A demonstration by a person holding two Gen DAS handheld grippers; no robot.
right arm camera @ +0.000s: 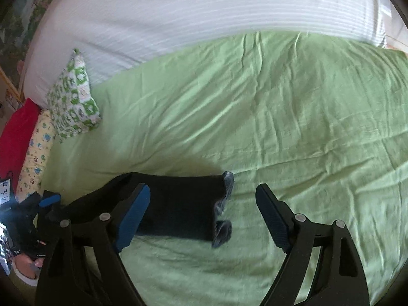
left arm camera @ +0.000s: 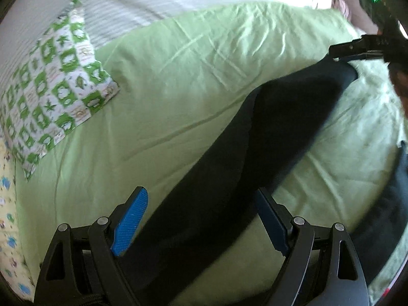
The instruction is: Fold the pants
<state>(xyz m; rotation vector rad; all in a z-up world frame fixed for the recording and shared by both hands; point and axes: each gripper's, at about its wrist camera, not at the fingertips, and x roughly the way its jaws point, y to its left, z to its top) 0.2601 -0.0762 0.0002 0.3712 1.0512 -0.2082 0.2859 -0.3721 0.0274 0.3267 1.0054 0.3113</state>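
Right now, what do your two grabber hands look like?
Both look alike. The left gripper and the right gripper have black frames with triangle-shaped cutouts and round silver pins at the joints. Each has two flat fingers covered in bumpy blue pads. A white label with writing on it shows at the edge of the right wrist view, where the left gripper appears.

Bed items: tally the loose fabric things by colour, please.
Dark pants: 1
Green-and-white patterned pillow: 1
Yellow patterned pillow: 1
Red item at the edge, kind unclear: 1
Total: 4
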